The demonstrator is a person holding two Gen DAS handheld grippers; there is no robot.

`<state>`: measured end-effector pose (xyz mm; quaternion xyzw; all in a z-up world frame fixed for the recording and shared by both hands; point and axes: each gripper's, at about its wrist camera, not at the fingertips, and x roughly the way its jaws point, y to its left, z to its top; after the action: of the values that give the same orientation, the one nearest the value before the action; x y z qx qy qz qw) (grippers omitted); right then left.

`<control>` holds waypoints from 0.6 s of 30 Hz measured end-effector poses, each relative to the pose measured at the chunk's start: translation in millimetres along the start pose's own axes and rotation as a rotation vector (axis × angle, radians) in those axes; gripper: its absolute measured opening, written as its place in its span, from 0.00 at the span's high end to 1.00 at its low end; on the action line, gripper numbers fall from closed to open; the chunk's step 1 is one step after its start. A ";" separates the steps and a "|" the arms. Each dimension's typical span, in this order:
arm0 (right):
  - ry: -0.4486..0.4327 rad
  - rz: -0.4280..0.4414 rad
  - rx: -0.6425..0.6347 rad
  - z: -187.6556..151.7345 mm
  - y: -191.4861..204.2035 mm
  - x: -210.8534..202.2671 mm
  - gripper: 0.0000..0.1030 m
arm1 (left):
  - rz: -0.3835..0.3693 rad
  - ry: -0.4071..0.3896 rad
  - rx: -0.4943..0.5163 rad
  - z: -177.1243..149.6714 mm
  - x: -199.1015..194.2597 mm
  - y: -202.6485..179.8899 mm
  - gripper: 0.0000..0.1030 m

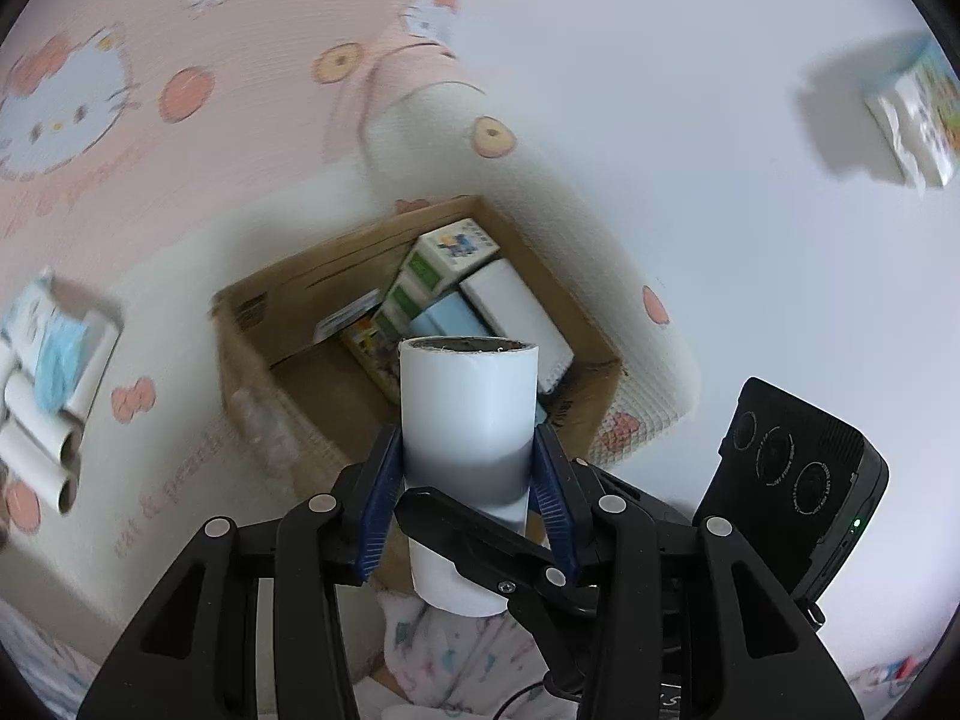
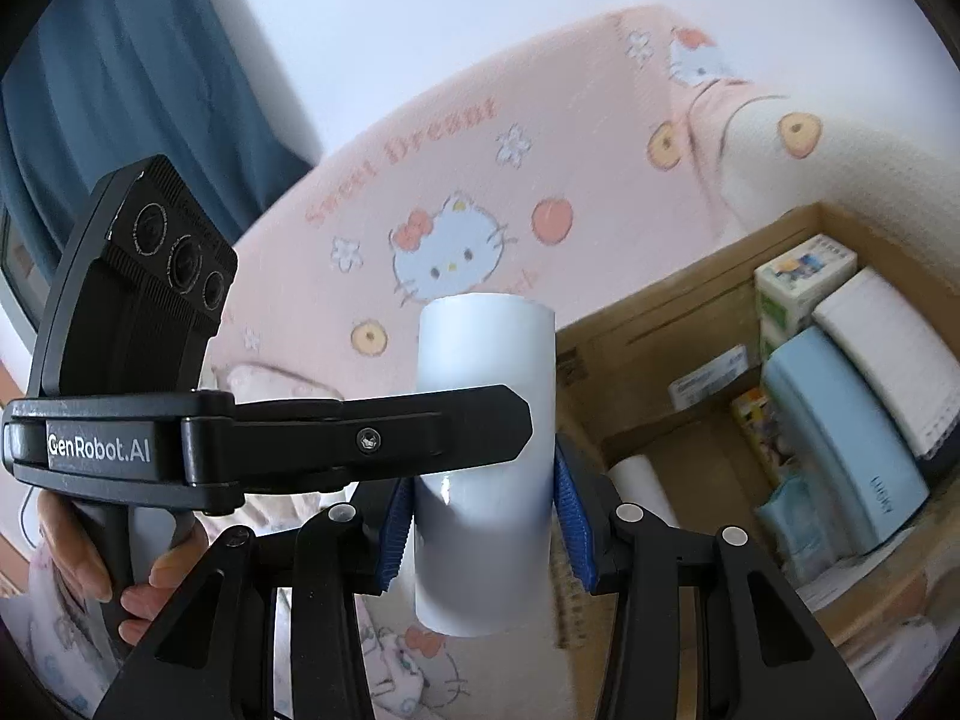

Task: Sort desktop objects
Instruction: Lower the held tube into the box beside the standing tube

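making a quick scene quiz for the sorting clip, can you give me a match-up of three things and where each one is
Things:
1. white roll
2. light blue case
3. pile of spare rolls

Places:
a. inside the cardboard box
b. between the blue pads of the left gripper
c. outside the box, on the patterned blanket at the left edge of the left wrist view

Pairs: 1-b, 2-a, 3-c
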<state>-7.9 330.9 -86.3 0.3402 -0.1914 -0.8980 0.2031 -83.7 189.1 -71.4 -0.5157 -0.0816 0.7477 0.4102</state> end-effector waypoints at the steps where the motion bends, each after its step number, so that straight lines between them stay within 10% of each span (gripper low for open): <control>1: -0.013 -0.001 0.009 2.6 -4.5 -3.9 0.61 | 0.006 0.006 0.011 3.3 3.1 -6.4 0.54; 18: -0.032 -0.060 0.086 12.9 -53.2 -33.9 0.61 | 0.023 0.151 0.044 18.0 68.9 -45.1 0.55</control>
<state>-6.0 395.2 -84.9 0.3400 -0.2228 -0.8998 0.1582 -84.0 271.9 -87.1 -0.5626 -0.0283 0.7129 0.4177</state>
